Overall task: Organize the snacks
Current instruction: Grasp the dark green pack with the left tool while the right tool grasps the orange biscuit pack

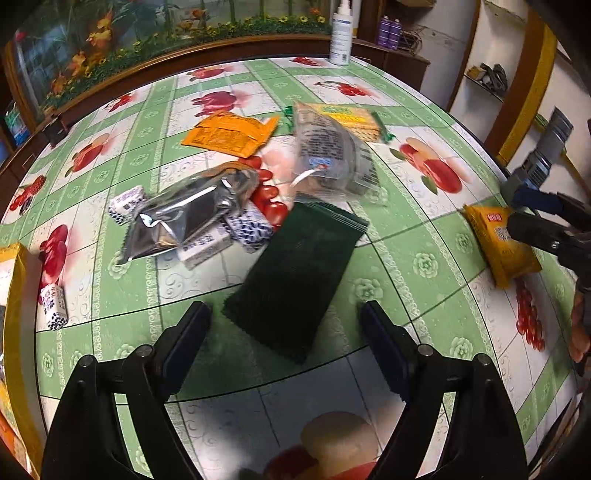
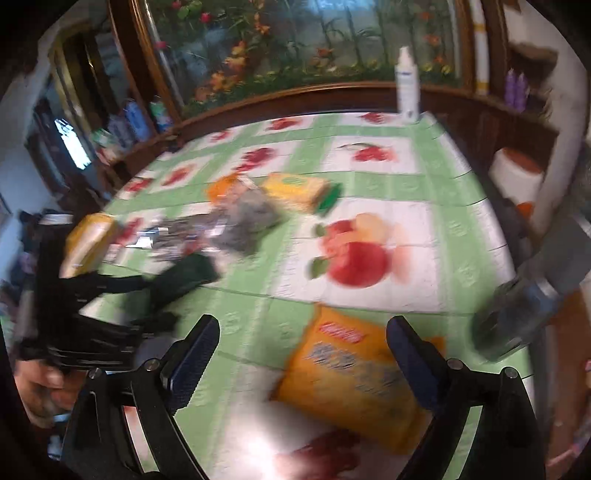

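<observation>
A dark green snack packet (image 1: 295,277) lies on the fruit-print tablecloth, its near end between the tips of my open left gripper (image 1: 286,314). Beyond it lie a silver pouch (image 1: 184,214), a clear bag (image 1: 332,155), an orange sachet (image 1: 232,134), a yellow cracker pack (image 1: 351,118) and blue-and-white candies (image 1: 255,225). My right gripper (image 2: 303,339) is open over an orange-yellow snack pack (image 2: 354,376), which also shows in the left wrist view (image 1: 498,243). The right wrist view is blurred.
A white spray bottle (image 1: 341,33) stands at the table's far edge. A yellow bag (image 1: 14,314) sits at the left edge with one candy (image 1: 53,304) beside it. A grey tool (image 2: 524,306) lies at the table's right edge. A wooden rail rims the table's far side.
</observation>
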